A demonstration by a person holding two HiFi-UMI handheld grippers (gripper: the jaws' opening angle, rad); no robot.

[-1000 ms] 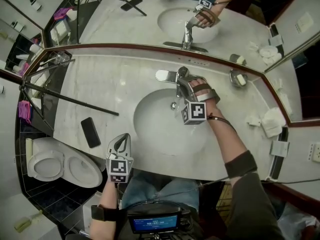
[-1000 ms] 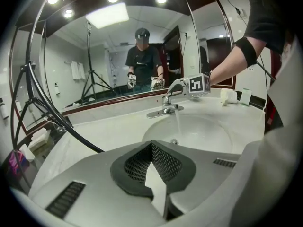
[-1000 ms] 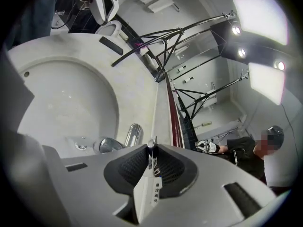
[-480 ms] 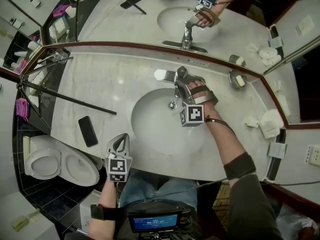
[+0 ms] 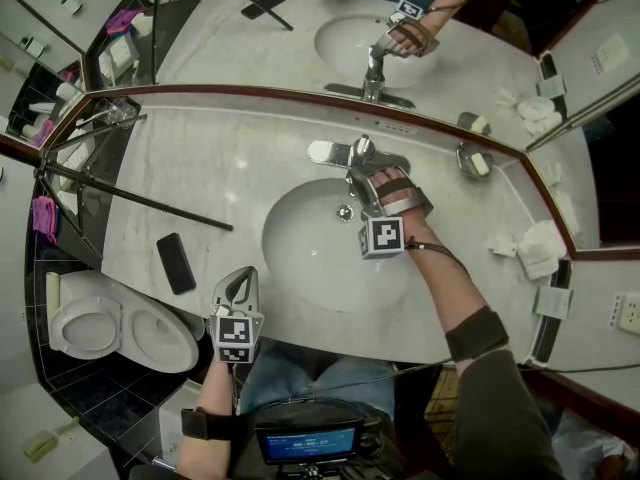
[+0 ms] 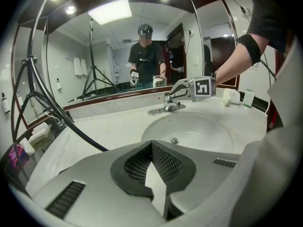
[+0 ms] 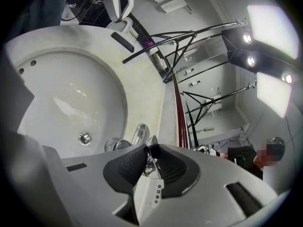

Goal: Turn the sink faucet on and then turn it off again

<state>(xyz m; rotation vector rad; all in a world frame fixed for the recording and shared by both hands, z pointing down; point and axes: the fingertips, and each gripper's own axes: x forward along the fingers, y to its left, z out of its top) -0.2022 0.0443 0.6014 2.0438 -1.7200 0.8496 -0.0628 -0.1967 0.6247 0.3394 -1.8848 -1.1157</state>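
Note:
A chrome faucet [image 5: 352,154] stands at the back of the white basin [image 5: 310,253]. My right gripper [image 5: 362,176] reaches over it from the right. In the right gripper view the thin handle lever [image 7: 152,143] lies between the dark pads [image 7: 128,163]. The right gripper's [image 7: 149,150] jaws are opening, and the spout [image 7: 138,135] pokes out beyond them. Wet streaks shine in the bowl [image 7: 71,98], and I see no running stream. My left gripper [image 5: 240,280] hovers at the counter's front edge, shut and holding nothing, its jaws [image 6: 152,148] facing the faucet [image 6: 169,106].
A black phone [image 5: 175,263] lies on the marble counter left of the basin, and a dark tripod leg [image 5: 140,200] crosses the counter's left part. A soap dish [image 5: 476,158] and folded towels [image 5: 540,248] sit to the right. A mirror backs the counter. The toilet [image 5: 120,330] is below left.
The right gripper has drawn back slightly toward me along the faucet and rolled a little. The left gripper has stayed where it was.

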